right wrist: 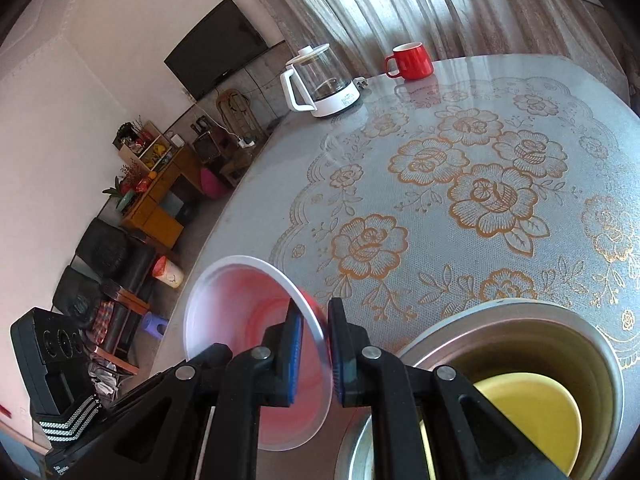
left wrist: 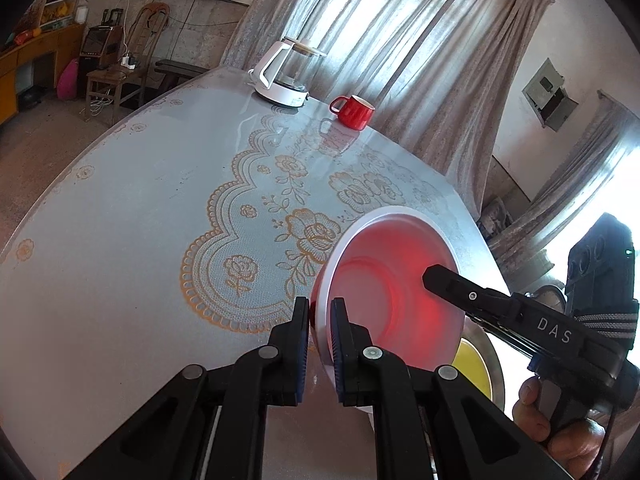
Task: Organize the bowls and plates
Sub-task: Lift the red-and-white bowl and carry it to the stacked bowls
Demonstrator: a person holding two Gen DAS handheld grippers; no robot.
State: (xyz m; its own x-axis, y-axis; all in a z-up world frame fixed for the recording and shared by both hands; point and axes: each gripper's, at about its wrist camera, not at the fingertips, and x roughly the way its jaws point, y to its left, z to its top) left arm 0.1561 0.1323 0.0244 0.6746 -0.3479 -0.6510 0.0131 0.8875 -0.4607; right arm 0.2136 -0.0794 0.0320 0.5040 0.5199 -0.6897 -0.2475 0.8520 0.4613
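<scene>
Both claws are pinching one red bowl (left wrist: 394,284) by its white rim: the left gripper (left wrist: 320,316) on one side, the right gripper (right wrist: 314,328) opposite. They are holding it tilted above the table (left wrist: 120,216), beside a metal pot (right wrist: 600,344) with a yellow bowl (right wrist: 532,416) inside.

Kettle (right wrist: 320,84) left of mug (right wrist: 410,61) at table (right wrist: 560,92) far edge; small bowl (right wrist: 532,412) in metal bowl (right wrist: 600,344).

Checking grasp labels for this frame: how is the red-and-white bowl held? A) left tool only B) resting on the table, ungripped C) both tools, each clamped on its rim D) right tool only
C: the left tool pinches the rim of the red-and-white bowl on one side, and the right tool pinches the rim opposite, with the bowl tilted on edge between them.
</scene>
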